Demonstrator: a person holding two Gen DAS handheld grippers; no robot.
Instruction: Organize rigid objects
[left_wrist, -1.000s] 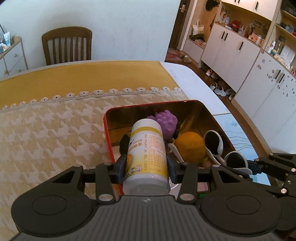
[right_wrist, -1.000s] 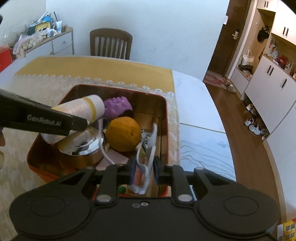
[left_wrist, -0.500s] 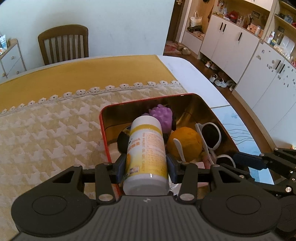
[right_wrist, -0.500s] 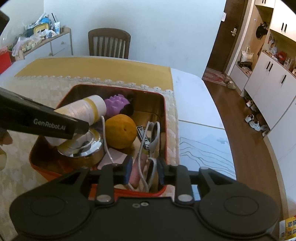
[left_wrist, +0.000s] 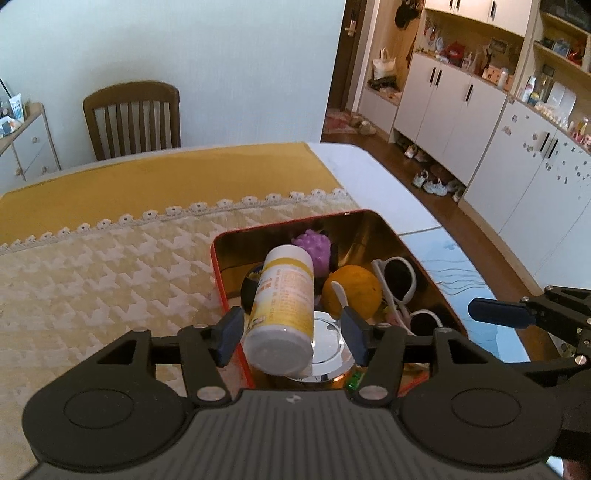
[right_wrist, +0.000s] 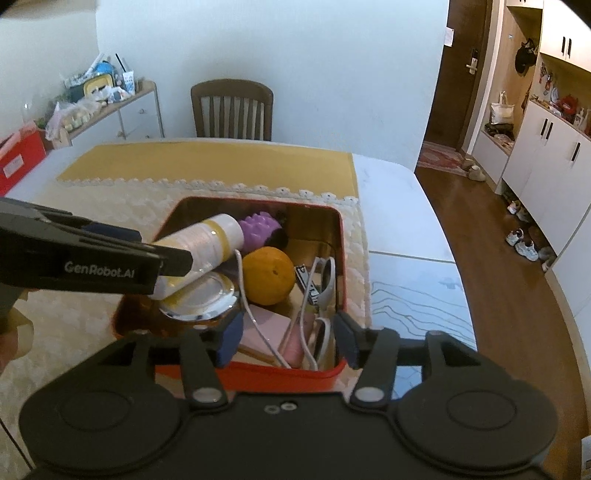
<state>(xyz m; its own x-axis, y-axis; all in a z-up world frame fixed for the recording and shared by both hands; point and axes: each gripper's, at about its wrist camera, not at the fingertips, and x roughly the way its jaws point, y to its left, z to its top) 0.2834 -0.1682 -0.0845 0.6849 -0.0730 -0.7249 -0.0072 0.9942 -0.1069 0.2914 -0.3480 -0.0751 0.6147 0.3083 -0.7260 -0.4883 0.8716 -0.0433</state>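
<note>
Looking down my left gripper (left_wrist: 291, 334), I see its jaws spread wide with the white-and-yellow bottle (left_wrist: 282, 308) lying tilted between them, a gap on either side, so nothing is gripped. The bottle's near end rests on a shiny round metal lid (left_wrist: 325, 347) inside the red tin (left_wrist: 216, 258), just ahead of the fingertips, and its far end points toward a purple knobbly ball (left_wrist: 314, 245) near the tin's far wall. Right of the bottle sits an orange (left_wrist: 352, 290), and beyond that, toward my right gripper (right_wrist: 286, 341), white-framed sunglasses (left_wrist: 397, 278) lie along the tin's right wall. My right gripper also stands wide open and empty, poised over the tin's near rim, with a pink flat item (right_wrist: 264, 330) and a white cord (right_wrist: 255, 317) directly ahead of its fingers. The tin sits on a cream patterned tablecloth (left_wrist: 92, 280), with a wooden chair (right_wrist: 232, 109) far beyond.
</note>
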